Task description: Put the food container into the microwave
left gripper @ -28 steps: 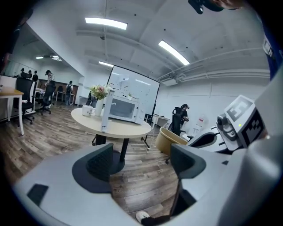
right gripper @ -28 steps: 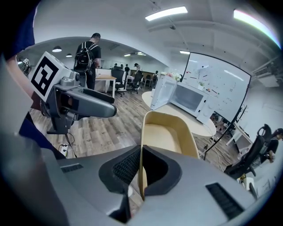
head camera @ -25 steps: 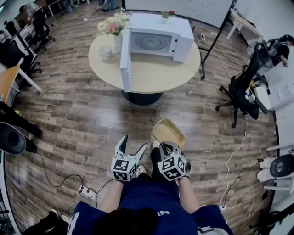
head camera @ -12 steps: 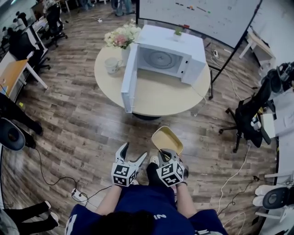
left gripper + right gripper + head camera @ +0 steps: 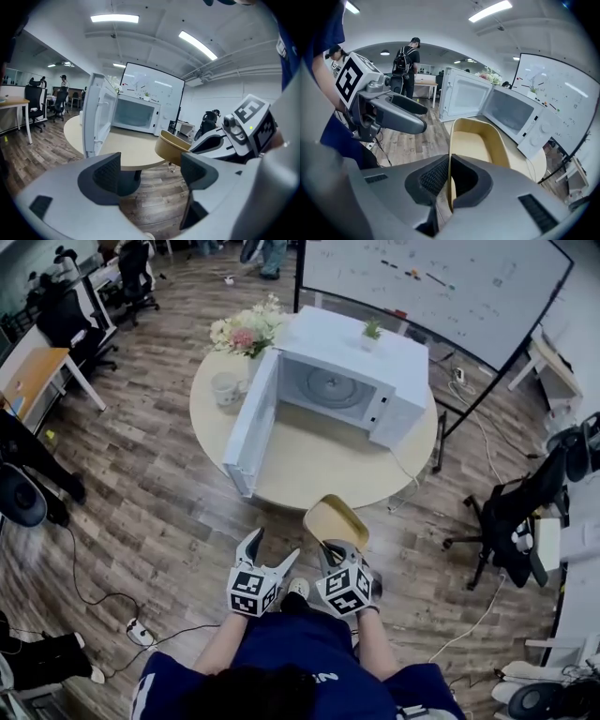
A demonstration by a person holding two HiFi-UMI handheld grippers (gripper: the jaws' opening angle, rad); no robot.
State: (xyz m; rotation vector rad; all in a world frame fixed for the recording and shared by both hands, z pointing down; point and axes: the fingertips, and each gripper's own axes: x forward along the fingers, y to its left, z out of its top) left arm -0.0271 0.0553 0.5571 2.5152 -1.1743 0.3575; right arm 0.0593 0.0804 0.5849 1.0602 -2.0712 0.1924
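Food container pinched in my right gripper, just short of the open microwave.

My right gripper (image 5: 449, 183) was clamped on the near wall of the tan food container (image 5: 474, 143), pads pressing the thin rim from both sides. I held the container in the air above the wooden floor (image 5: 169, 512), just off the near edge of the round desk (image 5: 309, 465). My left gripper (image 5: 271, 547) hung beside it, jaws spread wide with nothing between them. On the desk stood the white microwave (image 5: 361, 381), its door (image 5: 249, 424) swung open toward me, with a mug (image 5: 225, 387) and flowers (image 5: 246, 326) near the door.
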